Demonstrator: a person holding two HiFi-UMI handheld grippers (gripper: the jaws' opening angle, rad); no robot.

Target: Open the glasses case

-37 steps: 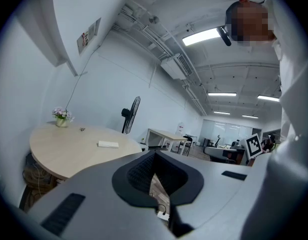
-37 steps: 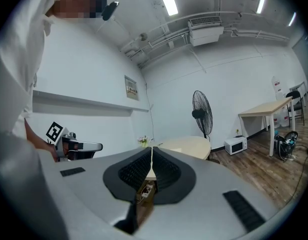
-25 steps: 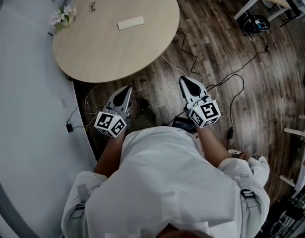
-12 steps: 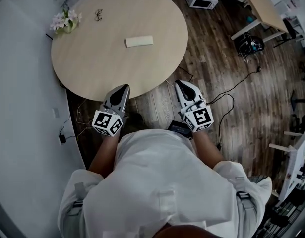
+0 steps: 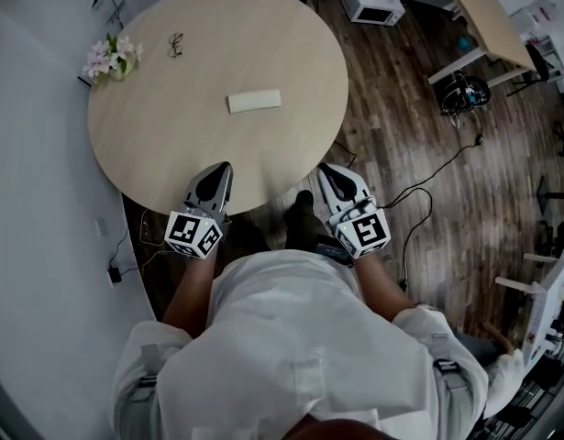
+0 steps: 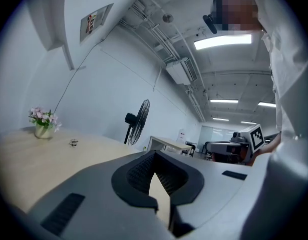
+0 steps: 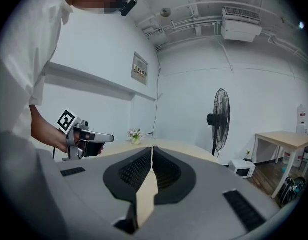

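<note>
Glasses case (image 5: 254, 102) lies flat mid-surface (image 5: 162, 145), long axis crosswise to both tongs. Left tongs (image 5: 221, 169) and right tongs (image 5: 326, 169), both pinched together and empty, hover well short of case, toward the person; left looks slightly nearer.

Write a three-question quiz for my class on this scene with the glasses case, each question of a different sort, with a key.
1. True or false: the left gripper is clamped on the glasses case.
2. Which lies nearest the flower vase? A) the glasses B) the glasses case C) the right gripper
3. Fill in: the glasses case lies flat on the round ____.

Key
1. False: both grippers are shut on nothing, near the person's edge of the table, apart from the case.
2. A
3. table
</note>
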